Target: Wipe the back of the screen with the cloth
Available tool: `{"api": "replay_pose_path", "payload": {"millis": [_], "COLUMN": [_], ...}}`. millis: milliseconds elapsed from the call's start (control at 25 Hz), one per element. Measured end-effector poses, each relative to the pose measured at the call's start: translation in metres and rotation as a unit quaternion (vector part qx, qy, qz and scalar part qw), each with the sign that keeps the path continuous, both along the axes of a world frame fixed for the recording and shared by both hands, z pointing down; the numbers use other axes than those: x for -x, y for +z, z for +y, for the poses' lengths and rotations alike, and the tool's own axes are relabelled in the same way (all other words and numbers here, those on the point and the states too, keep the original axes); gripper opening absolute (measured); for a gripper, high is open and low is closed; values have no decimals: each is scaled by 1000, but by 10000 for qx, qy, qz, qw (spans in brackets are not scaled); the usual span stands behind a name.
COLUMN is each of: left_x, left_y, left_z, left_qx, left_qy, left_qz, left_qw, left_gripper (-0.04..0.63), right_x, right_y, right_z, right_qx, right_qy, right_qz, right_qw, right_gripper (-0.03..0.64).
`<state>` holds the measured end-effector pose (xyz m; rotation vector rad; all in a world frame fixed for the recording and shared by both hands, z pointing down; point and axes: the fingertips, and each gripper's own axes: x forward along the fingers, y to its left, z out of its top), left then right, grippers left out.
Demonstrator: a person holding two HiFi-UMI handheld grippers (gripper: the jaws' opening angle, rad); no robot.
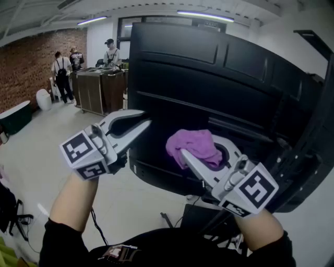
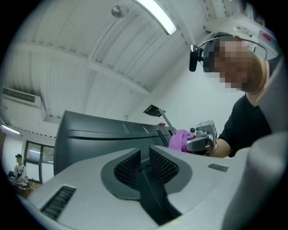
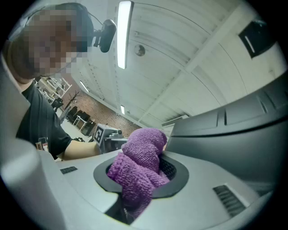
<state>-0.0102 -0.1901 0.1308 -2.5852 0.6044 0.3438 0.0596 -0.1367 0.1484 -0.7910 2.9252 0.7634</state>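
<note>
The purple cloth [image 1: 194,146] is clamped in a bunch between the fingers of the right gripper [image 1: 201,150]. Its wad bulges past the fingertips toward the lower middle of the screen's [image 1: 209,78] black back. The left gripper [image 1: 145,119] is held at the screen's lower left edge, with its fingers closed on nothing.

Counting 2 grippers: left gripper [image 1: 146,118], right gripper [image 1: 194,152]. Also showing 1 cloth [image 1: 198,140], 1 screen [image 1: 209,78], 3 people [image 1: 110,52] standing behind, 2 ceiling lights [image 1: 204,15].
</note>
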Motion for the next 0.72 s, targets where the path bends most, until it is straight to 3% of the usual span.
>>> {"api": "replay_pose_path", "payload": {"millis": [200, 320, 520, 720], "left_x": [19, 30, 63, 77], "left_y": [-10, -25, -39, -20], "left_z": [-12, -19, -40, -58], "left_qx": [-87, -249, -348, -230], "left_qy": [-148, -141, -314, -494], "left_qz": [110, 375, 929, 804], "left_qw": [9998, 9989, 9946, 9953], "left_gripper": [58, 58, 58, 58], "right_x": [25, 33, 50, 71], "right_y": [-67, -104, -152, -181], "right_z": [-3, -24, -73, -133], "right_qx": [-735, -1202, -1739, -2140], "right_qy": [283, 673, 1425, 2307], "right_qz": [70, 188, 330, 657], "right_qw": [9969, 9903, 9738, 9469], "right_gripper": [109, 109, 109, 110]}}
